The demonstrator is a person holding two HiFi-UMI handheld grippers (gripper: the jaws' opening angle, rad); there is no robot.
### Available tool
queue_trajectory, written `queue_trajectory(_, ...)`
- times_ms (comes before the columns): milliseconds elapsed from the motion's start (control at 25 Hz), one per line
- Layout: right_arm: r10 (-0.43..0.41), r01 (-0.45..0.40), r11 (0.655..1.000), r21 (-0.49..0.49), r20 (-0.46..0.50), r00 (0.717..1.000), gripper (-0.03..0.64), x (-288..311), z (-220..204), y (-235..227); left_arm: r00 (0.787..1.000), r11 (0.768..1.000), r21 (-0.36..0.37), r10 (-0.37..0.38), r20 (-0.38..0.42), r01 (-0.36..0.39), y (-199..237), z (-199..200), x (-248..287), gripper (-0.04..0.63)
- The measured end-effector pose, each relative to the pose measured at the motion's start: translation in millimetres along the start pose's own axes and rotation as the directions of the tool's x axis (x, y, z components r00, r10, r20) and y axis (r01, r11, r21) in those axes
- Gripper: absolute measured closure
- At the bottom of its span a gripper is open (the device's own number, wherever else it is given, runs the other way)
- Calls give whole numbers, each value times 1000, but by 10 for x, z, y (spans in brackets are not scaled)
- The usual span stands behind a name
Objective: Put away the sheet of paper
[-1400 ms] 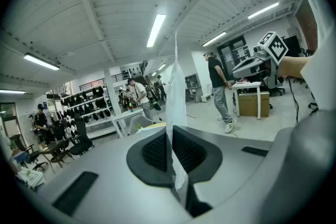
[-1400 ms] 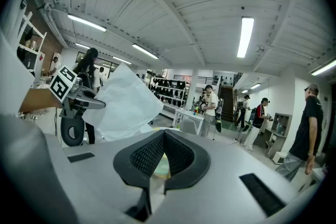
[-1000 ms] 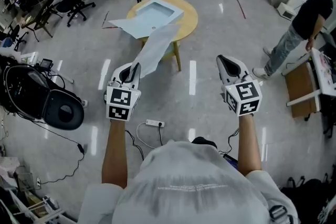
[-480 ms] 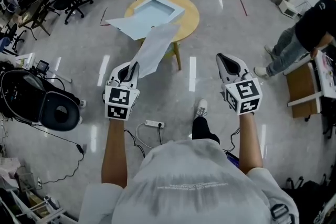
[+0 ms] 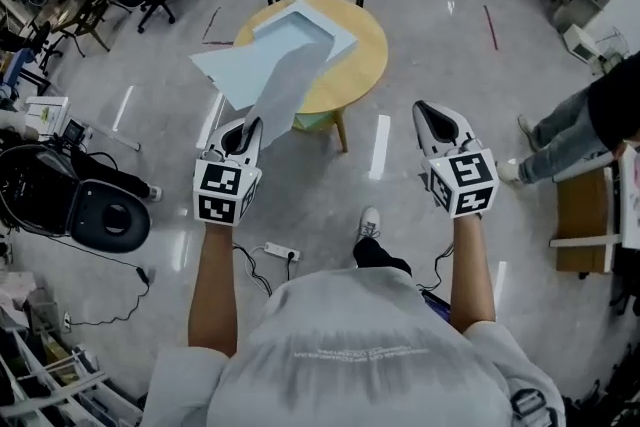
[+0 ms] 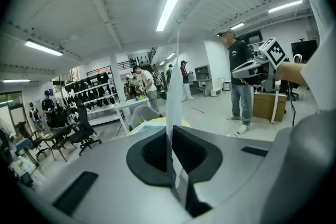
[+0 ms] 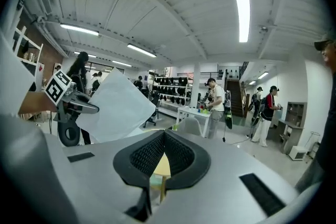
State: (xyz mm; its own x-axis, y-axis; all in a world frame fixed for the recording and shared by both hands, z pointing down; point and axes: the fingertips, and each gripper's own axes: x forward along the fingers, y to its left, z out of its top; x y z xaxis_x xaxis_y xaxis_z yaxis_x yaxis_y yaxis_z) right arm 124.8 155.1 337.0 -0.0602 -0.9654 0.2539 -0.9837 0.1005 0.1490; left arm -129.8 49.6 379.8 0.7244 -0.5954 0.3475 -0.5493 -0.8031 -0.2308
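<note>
Left gripper [image 5: 254,125] — jaws clamped on the near edge of the sheet [image 5: 281,87]. The sheet is off any surface and reaches forward toward the round table [image 5: 362,65]. Its far end shows against the open pale box [image 5: 302,27] there. Whether it touches the box cannot be told.

Right gripper [image 5: 430,115] — jaws together, nothing between them, well apart from the sheet.

Hazards:
- The grip is on one edge only. The unsupported end can sag, catch the box rim and crease.
- A jerk can pull the thin edge from the pads.
- A power strip [image 5: 278,251] lies near the feet and can cause a trip.
</note>
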Motion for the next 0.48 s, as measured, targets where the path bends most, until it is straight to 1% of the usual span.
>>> queue_trajectory(160, 45, -45, 999, 4, -8, 999, 589, 469, 7, -594, 999, 999, -24, 39, -16, -40, 56, 226, 596, 578)
queue_trajectory(280, 86, -86, 996, -5, -20, 996, 589, 742, 32, -951, 997, 996, -41, 73, -30, -74, 85, 404, 935, 577)
queue_trajectory(480, 164, -165, 986, -37, -16, 986, 589, 1202, 136, -1331, 987, 985, -82, 149, -54, -153, 220, 535, 1317, 577)
